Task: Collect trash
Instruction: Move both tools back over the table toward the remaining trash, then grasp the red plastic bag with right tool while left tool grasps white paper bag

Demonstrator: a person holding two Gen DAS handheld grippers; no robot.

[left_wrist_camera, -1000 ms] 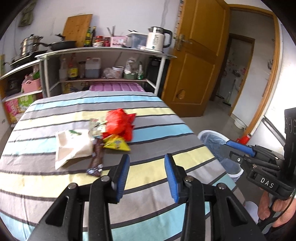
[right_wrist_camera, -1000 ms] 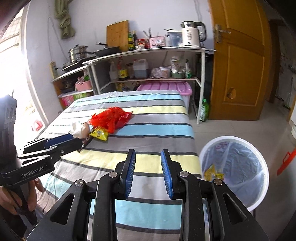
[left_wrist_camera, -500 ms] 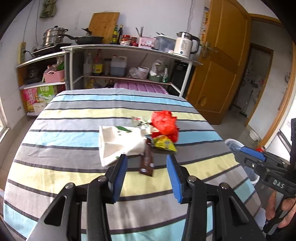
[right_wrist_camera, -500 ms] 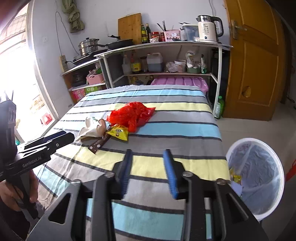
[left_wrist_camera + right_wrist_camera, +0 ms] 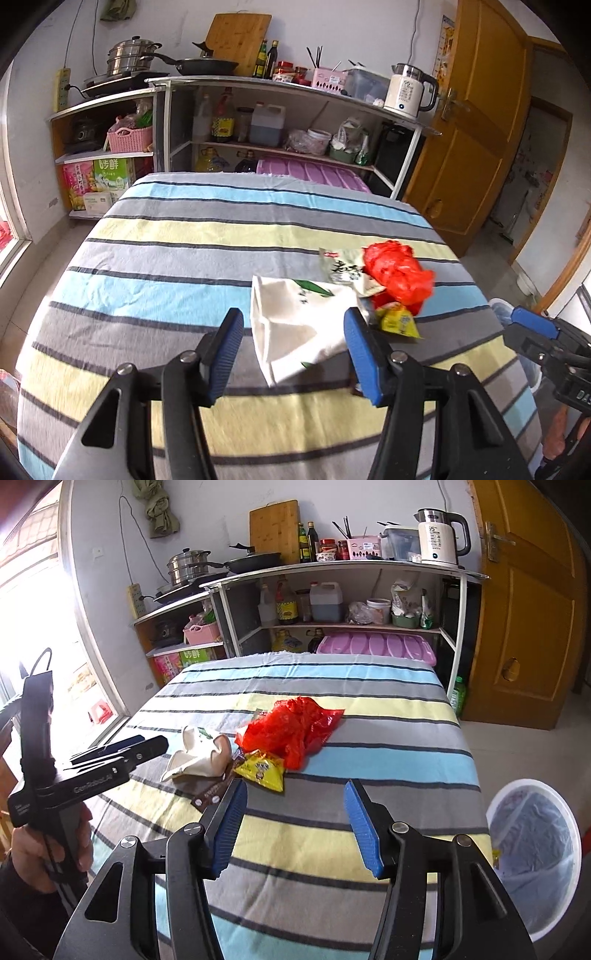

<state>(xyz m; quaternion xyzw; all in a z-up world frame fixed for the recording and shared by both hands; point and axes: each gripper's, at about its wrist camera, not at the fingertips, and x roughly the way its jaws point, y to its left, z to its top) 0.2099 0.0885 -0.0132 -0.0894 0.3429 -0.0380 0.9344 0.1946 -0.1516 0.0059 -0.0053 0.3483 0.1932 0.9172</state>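
Observation:
A heap of trash lies on the striped table point(image 5: 184, 236): a white paper bag point(image 5: 295, 325) point(image 5: 195, 758), a red plastic bag point(image 5: 397, 271) point(image 5: 295, 727), a yellow snack wrapper point(image 5: 397, 321) point(image 5: 264, 770), a brown bar wrapper point(image 5: 210, 794) and a white-green packet point(image 5: 341, 267). My left gripper point(image 5: 293, 352) hangs just before the white paper bag, its jaws opening and its pads apart from the paper. My right gripper point(image 5: 295, 821) hovers over the cloth near the yellow wrapper, jaws opening, with nothing between them. The brown wrapper is hidden in the left wrist view.
A white bin with a clear liner point(image 5: 535, 856) stands on the floor right of the table, a yellow wrapper inside it. Kitchen shelves point(image 5: 332, 572) with pots, bottles and a kettle point(image 5: 439, 541) line the far wall. A wooden door point(image 5: 532, 609) stands at the right.
Both grippers swung from the bin side toward the trash heap and their jaws spread wider. The white paper bag now sits framed between the left fingers.

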